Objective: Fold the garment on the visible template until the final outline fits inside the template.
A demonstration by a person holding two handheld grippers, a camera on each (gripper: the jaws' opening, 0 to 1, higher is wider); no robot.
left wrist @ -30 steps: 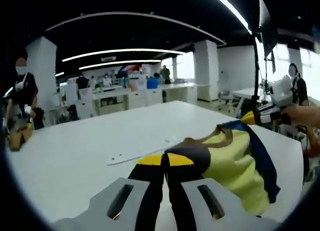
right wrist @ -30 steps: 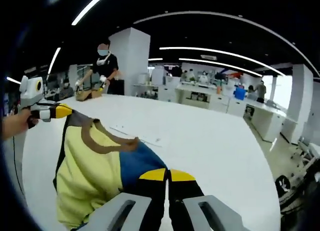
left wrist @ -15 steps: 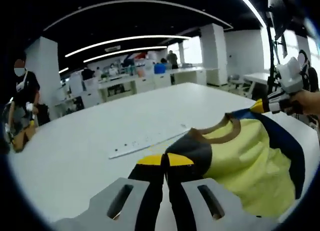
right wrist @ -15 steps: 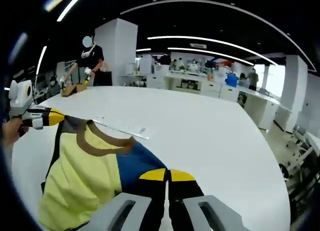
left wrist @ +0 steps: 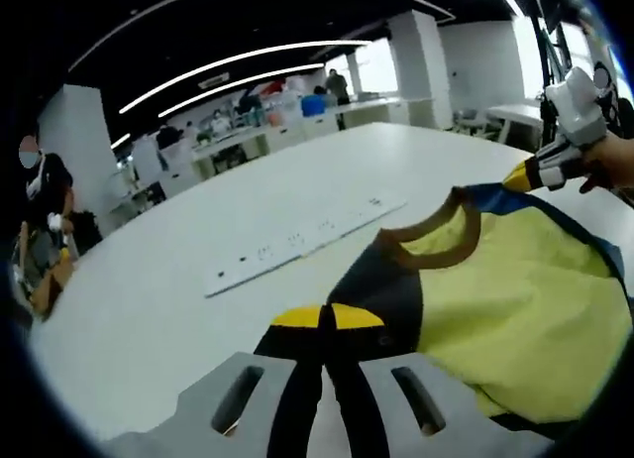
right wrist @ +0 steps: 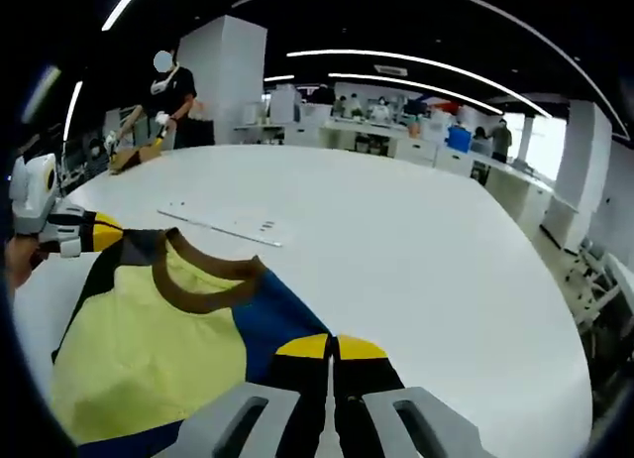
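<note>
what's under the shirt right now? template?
Under the shirt only the white table shows around its edges. A white strip lies beyond the collar, uncovered. Whatever sits directly beneath the fabric is hidden.

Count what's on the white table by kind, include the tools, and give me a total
Garment: 1
White strip with holes: 1
Tools, left and right, each shut on the garment: 2
Total: 4

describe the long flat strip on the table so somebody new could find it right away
On the big white table, look just beyond the yellow and navy shirt and its brown collar. The strip lies flat there: long, thin, white, dotted with small dark marks.
</note>
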